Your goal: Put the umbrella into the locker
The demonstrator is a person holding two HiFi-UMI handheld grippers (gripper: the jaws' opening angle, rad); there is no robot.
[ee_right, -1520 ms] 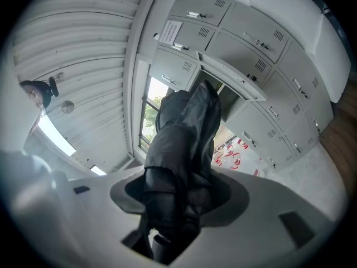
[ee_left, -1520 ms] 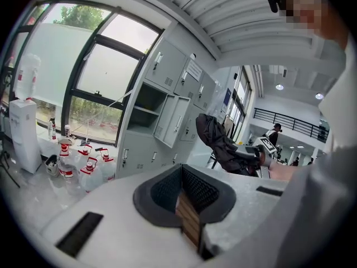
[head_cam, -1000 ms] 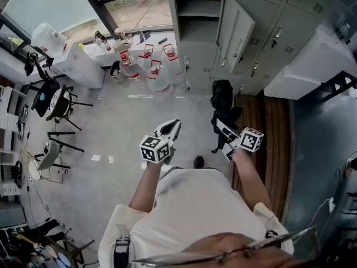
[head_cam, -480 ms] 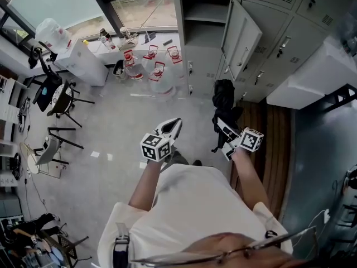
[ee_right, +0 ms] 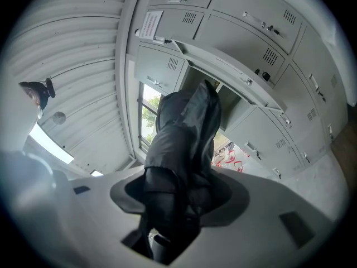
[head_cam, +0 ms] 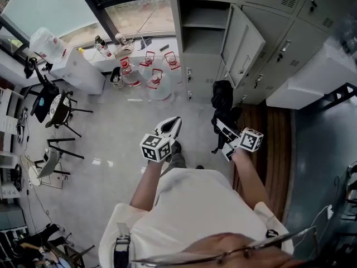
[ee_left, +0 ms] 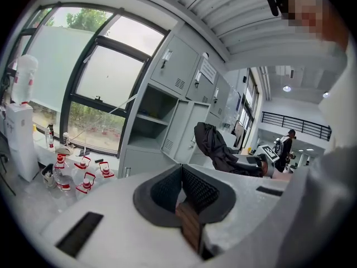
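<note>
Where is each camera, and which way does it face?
Head view: on the person's head, looking steeply down; shows both forearms, the left gripper, and the right gripper holding the black umbrella.
Left gripper view: on the left gripper, looking along its shut jaws toward the open locker; the person's shirt fills the right edge.
Right gripper view: on the right gripper, looking along jaws clamped on the umbrella toward the lockers.
Shared: all three show umbrella and open locker.

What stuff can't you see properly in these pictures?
Open locker inside: in the right gripper view, the umbrella covers most of it.
Paper label on a locker door: right gripper view, print too small to read.
Red-handled jugs: head view, too small for detail.
</note>
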